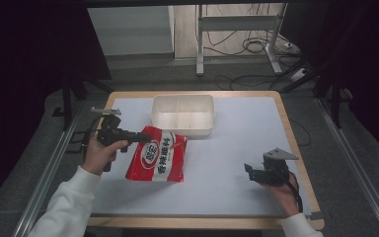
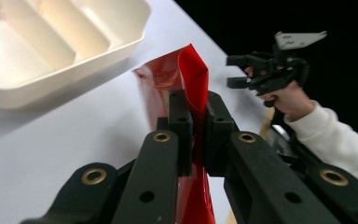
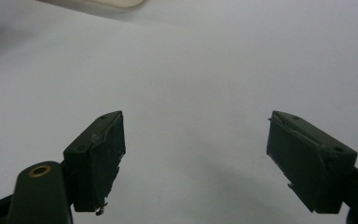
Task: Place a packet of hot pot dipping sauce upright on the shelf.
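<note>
With the left gripper point(image 2: 196, 135) clamped only on the red seasoning packet's point(image 1: 159, 154) thin edge, the packet may slip free near the table's point(image 1: 256, 128) left edge, while the right gripper point(image 3: 196, 163) stands open.

pouch point(image 1: 158, 160) – glossy red foil | tray point(image 1: 182, 114) – smooth matt plastic

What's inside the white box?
The white box looks empty: bare dividers and bare compartments show from above. The red packet, pinched by the left gripper, is outside it. Its near wall hides a strip of floor.
</note>
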Motion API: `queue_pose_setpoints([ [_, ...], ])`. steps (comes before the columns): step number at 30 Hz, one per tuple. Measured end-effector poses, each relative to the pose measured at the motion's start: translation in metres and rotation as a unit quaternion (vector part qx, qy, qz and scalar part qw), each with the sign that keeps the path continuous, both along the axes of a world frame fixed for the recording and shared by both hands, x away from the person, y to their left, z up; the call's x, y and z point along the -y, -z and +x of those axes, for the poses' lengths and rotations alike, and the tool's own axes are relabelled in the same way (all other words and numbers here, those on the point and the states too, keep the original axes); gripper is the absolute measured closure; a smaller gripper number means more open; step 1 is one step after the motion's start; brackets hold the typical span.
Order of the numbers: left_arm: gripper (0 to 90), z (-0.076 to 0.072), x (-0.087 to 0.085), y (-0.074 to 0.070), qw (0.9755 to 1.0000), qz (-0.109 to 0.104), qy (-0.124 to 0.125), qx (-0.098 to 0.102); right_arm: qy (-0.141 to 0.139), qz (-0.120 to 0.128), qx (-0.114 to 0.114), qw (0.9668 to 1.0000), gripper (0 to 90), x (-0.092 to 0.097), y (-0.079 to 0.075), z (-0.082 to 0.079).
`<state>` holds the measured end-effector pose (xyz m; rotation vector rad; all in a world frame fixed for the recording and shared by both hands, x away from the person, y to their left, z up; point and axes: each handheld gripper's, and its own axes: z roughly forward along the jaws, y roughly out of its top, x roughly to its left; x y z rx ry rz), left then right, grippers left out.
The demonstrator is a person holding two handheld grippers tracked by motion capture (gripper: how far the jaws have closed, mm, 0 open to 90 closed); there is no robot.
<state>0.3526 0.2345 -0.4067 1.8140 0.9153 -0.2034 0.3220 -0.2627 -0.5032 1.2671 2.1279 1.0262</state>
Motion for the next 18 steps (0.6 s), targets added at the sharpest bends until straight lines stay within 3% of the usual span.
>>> queue_pose_setpoints([
  [18, 84.8, 0.006, -0.023, -0.043, 0.9989, -0.003, -0.025, 0.039, 0.006, 0.000, -0.002, 1.0000, 19.3, 0.002, 0.000, 0.000],
])
